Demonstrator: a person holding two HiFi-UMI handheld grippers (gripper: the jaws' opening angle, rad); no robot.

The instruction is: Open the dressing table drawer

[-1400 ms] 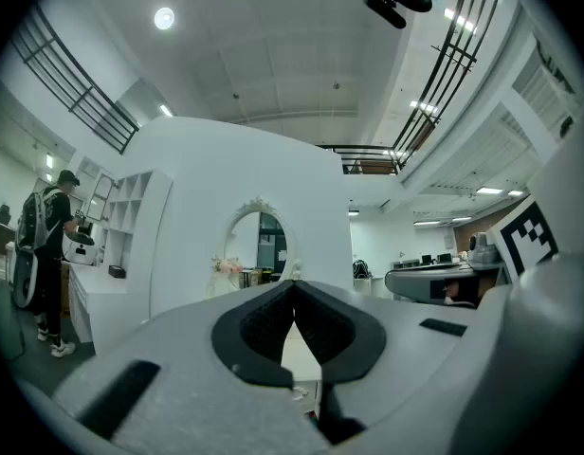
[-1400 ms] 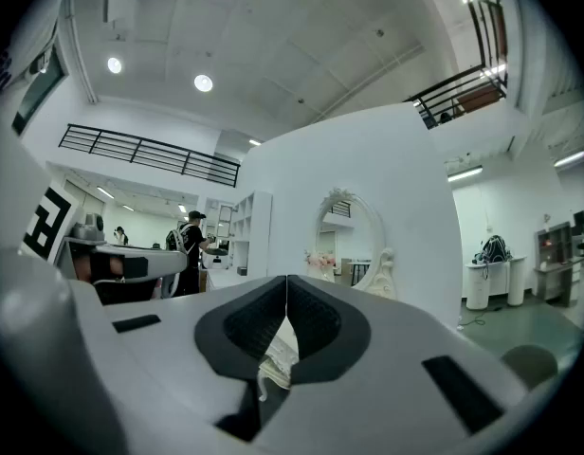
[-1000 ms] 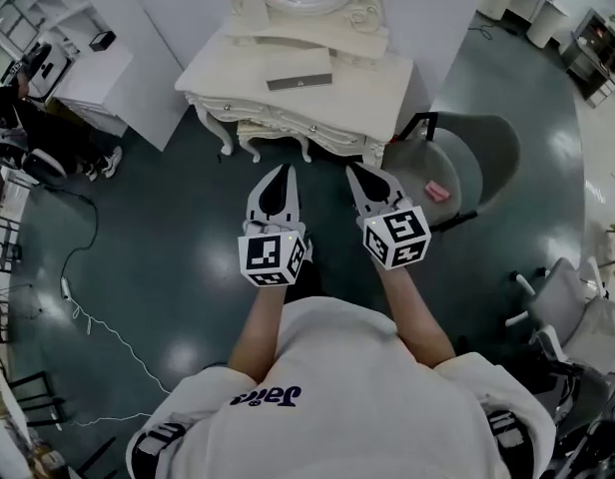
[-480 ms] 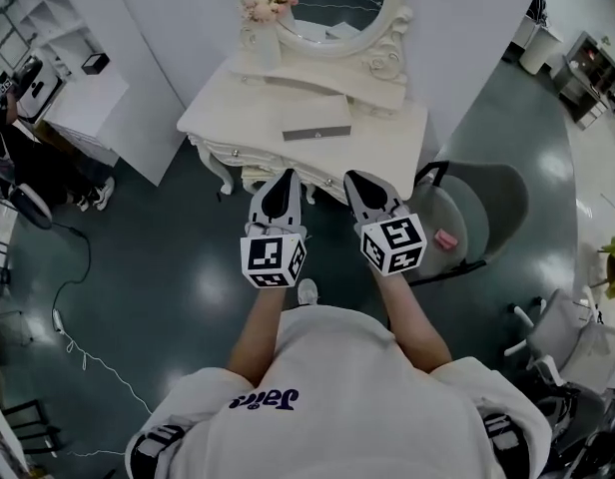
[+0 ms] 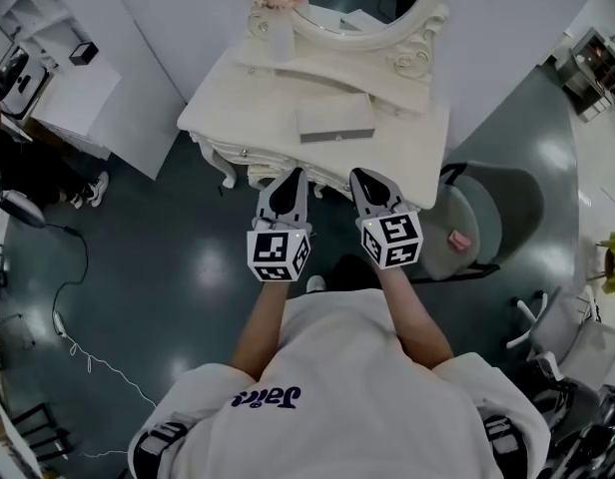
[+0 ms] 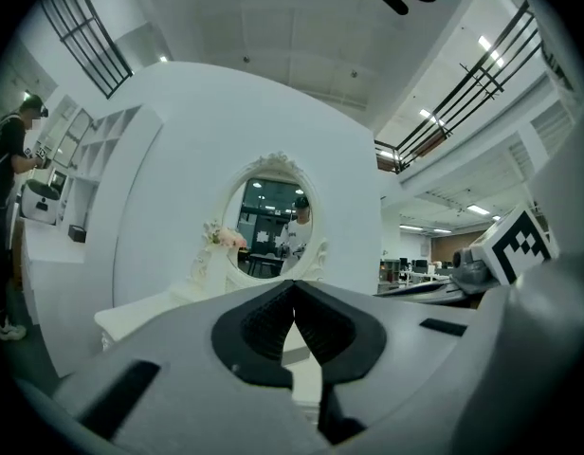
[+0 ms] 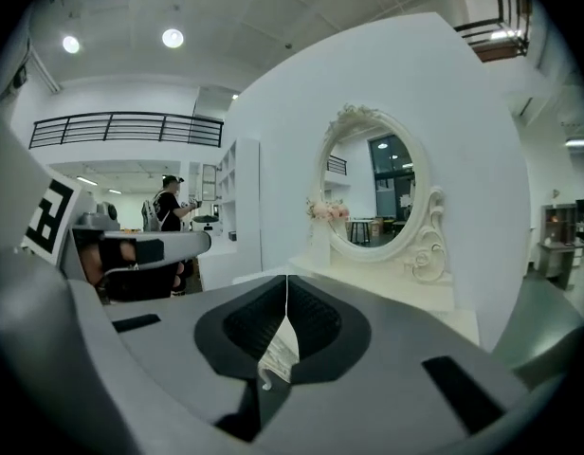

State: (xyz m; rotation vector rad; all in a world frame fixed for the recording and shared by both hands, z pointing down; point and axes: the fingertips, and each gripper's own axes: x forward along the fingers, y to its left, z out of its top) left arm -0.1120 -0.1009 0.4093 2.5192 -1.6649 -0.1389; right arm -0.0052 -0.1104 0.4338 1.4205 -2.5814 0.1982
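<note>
Presently, the person stands facing the dressing table [image 5: 258, 108] with both arms held forward. The left gripper [image 5: 294, 174] has its jaws pressed together with nothing between them. The right gripper [image 5: 358, 175] is likewise clenched and empty. Both point at the table's front edge, with their tips near it; no view shows contact with it.

Just beyond the tips, the drawer [image 5: 264, 160] sits under the tabletop's front lip. It appears flush with the carved frame, so I judge it closed. A small knob [image 5: 246, 153] shows on its front, to the left of the left gripper.

On the tabletop lies a flat box [image 5: 335, 120]. Behind it stand a vase of flowers [image 5: 281, 8] and the oval mirror [image 5: 372, 18].

Assessment: none of the opening is done. What is left is for one gripper to part its jaws, take the drawer's knob and draw the drawer out towards the person.
</note>
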